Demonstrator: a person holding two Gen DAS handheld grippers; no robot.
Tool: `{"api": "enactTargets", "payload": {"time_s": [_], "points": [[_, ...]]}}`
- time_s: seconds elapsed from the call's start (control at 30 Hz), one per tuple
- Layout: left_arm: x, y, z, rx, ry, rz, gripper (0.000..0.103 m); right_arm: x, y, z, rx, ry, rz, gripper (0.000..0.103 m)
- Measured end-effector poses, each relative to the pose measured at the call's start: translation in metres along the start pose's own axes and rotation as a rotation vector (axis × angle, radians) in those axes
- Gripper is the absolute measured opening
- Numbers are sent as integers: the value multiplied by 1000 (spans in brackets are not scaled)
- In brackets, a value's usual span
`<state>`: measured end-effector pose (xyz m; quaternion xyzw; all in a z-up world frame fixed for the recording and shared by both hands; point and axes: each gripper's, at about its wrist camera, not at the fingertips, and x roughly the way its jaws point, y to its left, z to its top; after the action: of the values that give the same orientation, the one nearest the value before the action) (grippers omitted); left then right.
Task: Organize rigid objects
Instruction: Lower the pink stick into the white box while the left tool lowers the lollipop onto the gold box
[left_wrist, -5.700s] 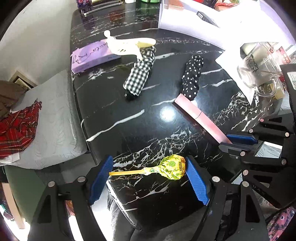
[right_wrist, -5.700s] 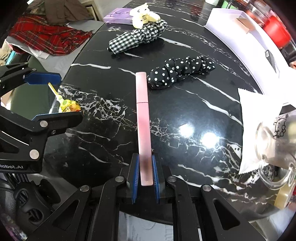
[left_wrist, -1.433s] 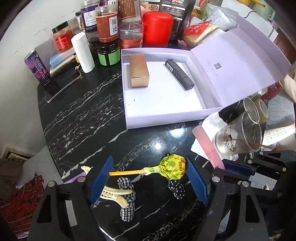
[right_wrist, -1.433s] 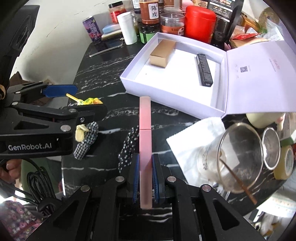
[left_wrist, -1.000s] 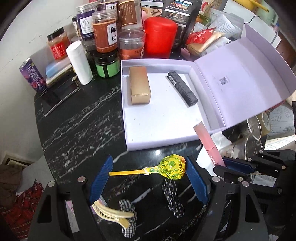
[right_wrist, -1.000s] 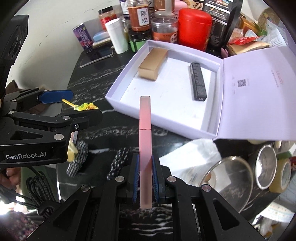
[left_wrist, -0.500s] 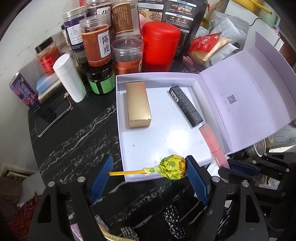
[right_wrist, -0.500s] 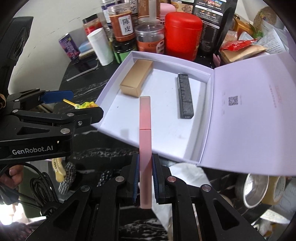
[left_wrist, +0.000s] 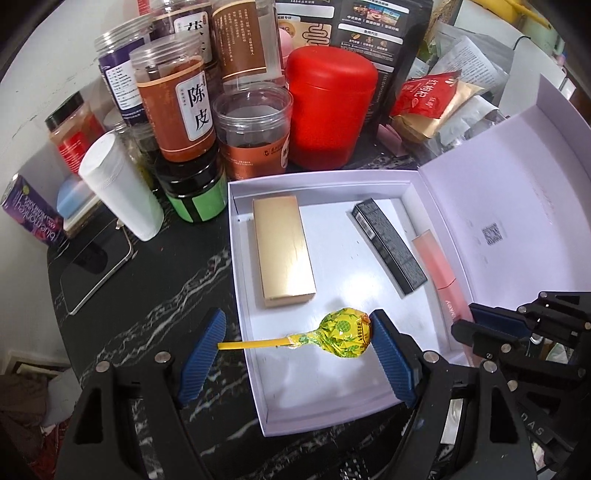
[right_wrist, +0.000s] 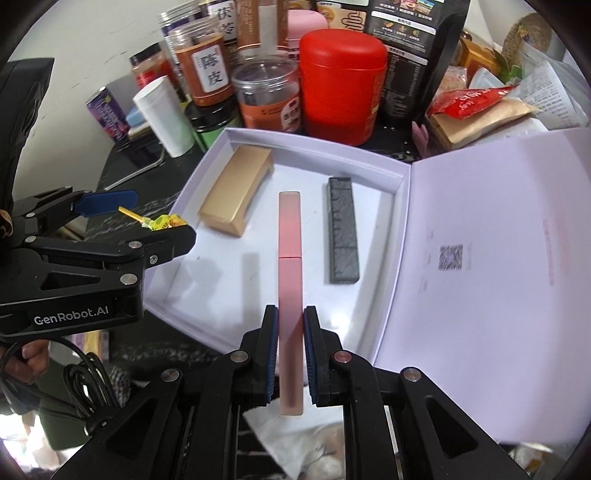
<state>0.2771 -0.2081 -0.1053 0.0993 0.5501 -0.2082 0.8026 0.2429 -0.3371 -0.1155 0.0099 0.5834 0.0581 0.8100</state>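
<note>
Here the left gripper (left_wrist: 295, 345) has its two blue pads spread wide, and a yellow lollipop (left_wrist: 345, 338) sits between them. The wrapped candy head touches the right pad and the tip of the yellow stick touches the left pad, so the lollipop is pinched end to end. It lies flat and sideways, with its head over the near left part of the white box (left_wrist: 321, 415) and its stick poking out past the box's left wall.

The right gripper (right_wrist: 290, 332) is squeezed tight on a long pink tube (right_wrist: 289, 258). The tube points straight ahead, over the inside of the box, between the other two things there. In the left wrist view the right gripper reaches in over the box's near right corner.

Inside the box, a gold box (left_wrist: 282, 249) lies along the left wall, and a thin black box (left_wrist: 388, 245) lies nearer the right wall. The box's lid (left_wrist: 517, 206) is open and leans back on the right.

Behind the box, at the back edge of the black marble table (left_wrist: 162, 291), stand a red canister (left_wrist: 328, 114), some clear jars (left_wrist: 175, 107), and a white tube (left_wrist: 120, 184).
</note>
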Motion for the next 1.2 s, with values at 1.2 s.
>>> {"api": "enactTargets", "payload": {"time_s": [1.2], "points": [[90, 27, 59, -93, -8, -10, 80, 87, -43, 49, 15, 100, -37, 14]]}}
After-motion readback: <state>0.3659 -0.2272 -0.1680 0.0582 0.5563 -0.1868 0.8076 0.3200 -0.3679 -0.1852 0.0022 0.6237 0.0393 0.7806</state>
